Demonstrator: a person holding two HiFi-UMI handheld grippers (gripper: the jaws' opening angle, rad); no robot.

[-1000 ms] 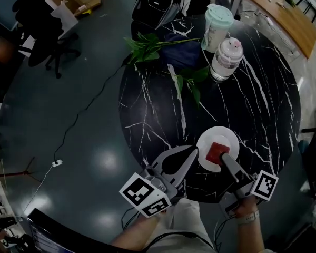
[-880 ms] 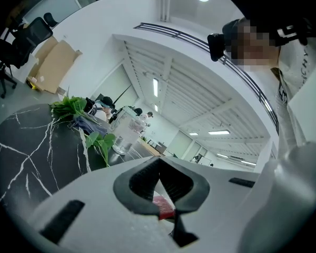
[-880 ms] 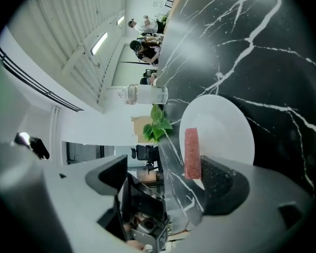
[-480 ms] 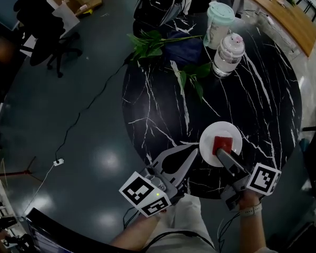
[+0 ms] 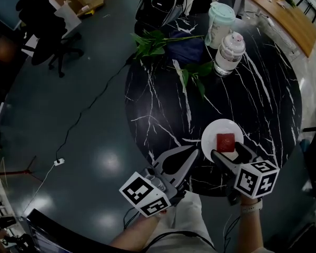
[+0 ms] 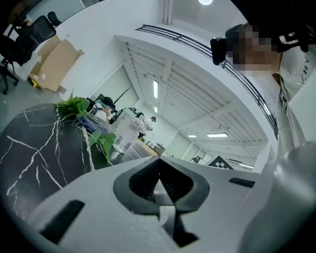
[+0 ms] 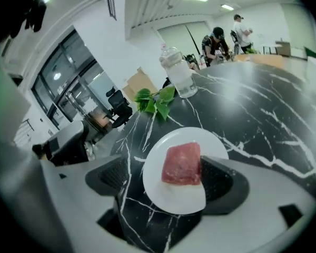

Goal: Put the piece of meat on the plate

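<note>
— On the near left, what do we have?

— We have our left gripper reaching over the near edge of the black marble table. Its jaws are pressed together, with nothing between them.

— And to its right?

— We see the white plate near the table's near edge. The piece of meat, a red block, lies flat on it, about in the middle.

— Do we hold the meat?

— No. Our right gripper sits at the plate's near rim with its jaws spread wide, one to each side. In the right gripper view the meat shows between them on the plate, and neither jaw grips it.

— What stands on the far side?

— From left to right, we see green leaves, a pale lidded cup and a clear bottle, all well apart from the plate.
</note>
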